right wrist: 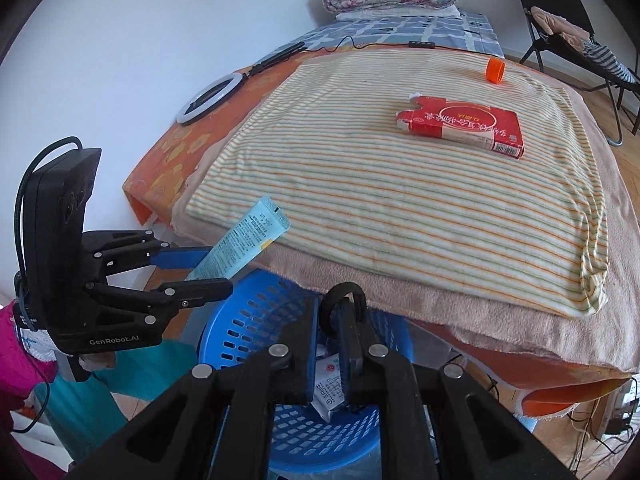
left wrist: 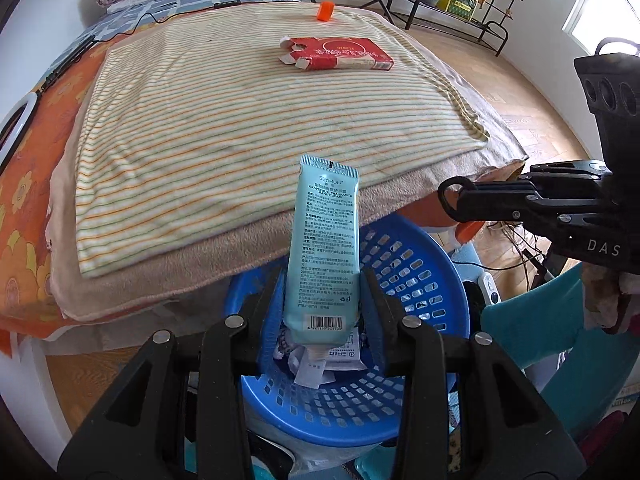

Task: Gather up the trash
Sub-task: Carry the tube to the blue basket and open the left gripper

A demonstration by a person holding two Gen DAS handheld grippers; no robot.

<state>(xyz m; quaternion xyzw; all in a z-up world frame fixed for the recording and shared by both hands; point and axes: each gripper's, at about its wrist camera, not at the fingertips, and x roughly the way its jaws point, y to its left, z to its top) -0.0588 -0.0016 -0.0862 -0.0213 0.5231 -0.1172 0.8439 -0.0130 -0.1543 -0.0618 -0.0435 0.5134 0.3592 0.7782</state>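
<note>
My left gripper (left wrist: 322,304) clamps the pale teal plastic hand-cream tube (left wrist: 323,248) near its cap end, crimped tail up, right over the blue perforated plastic basket (left wrist: 420,280) so a release should drop it onto the paper scraps already inside. My right gripper (right wrist: 334,344) is pinched tight and empty, also above the basket. A torn red cardboard box (right wrist: 464,126) and an orange bottle cap (right wrist: 495,71) lie on the striped blanket (right wrist: 360,200), uncollected.

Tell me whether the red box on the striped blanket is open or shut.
Open. The red box lies flat on the striped blanket, its end flaps torn and sticking outward.
</note>
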